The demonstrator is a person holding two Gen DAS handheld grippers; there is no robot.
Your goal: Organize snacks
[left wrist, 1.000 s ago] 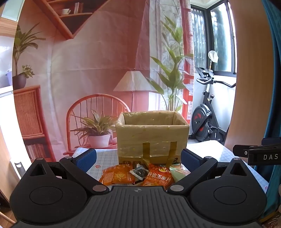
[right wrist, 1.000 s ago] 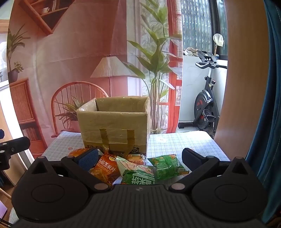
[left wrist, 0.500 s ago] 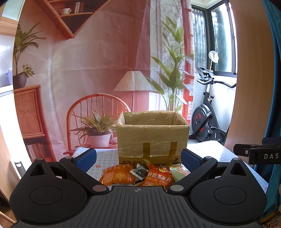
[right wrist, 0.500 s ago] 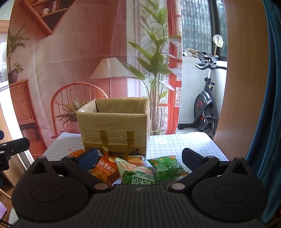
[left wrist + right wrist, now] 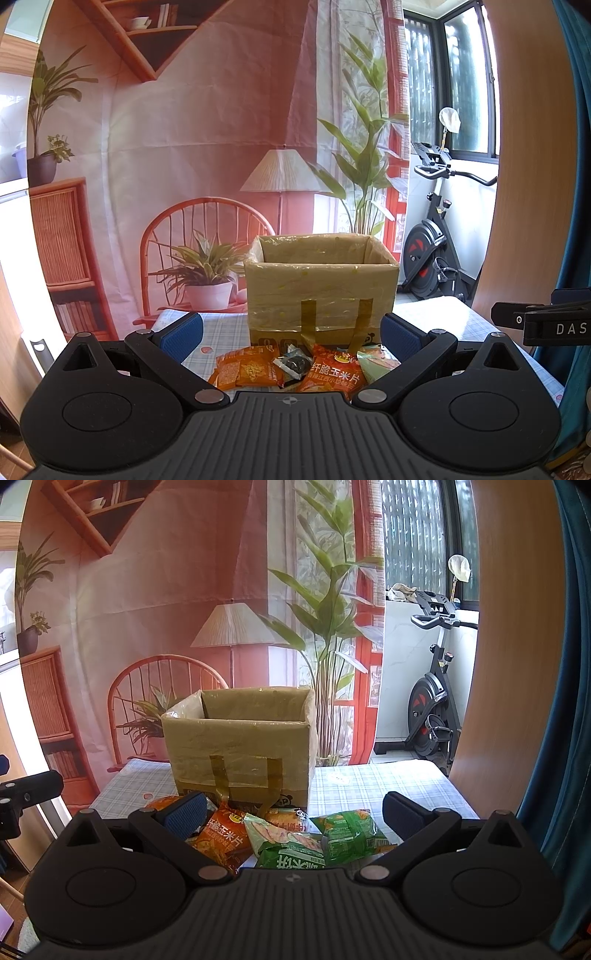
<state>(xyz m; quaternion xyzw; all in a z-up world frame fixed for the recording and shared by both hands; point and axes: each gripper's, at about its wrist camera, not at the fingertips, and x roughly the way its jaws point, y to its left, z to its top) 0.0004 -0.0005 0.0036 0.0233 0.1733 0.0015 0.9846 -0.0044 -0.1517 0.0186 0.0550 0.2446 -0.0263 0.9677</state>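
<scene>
An open cardboard box (image 5: pixel 321 284) (image 5: pixel 240 753) with tape strips stands on the checked tablecloth. In front of it lies a pile of snack packets: an orange packet (image 5: pixel 245 371), a small dark packet (image 5: pixel 293 363), a red-orange corn chip packet (image 5: pixel 334 373) (image 5: pixel 221 840), and two green packets (image 5: pixel 286 849) (image 5: pixel 349 834). My left gripper (image 5: pixel 291 332) hovers open above the orange packets, holding nothing. My right gripper (image 5: pixel 293 810) is open over the green packets, also with nothing between its fingers.
The table (image 5: pixel 388 790) has bare checked cloth to the right of the box. A printed backdrop hangs behind the table. An exercise bike (image 5: pixel 436 236) stands at the back right. The other gripper's body shows at the right edge (image 5: pixel 543 321) and left edge (image 5: pixel 26 790).
The right gripper's view has shifted slightly, with the box and packets sitting a little higher and farther right. The left gripper has barely moved.
</scene>
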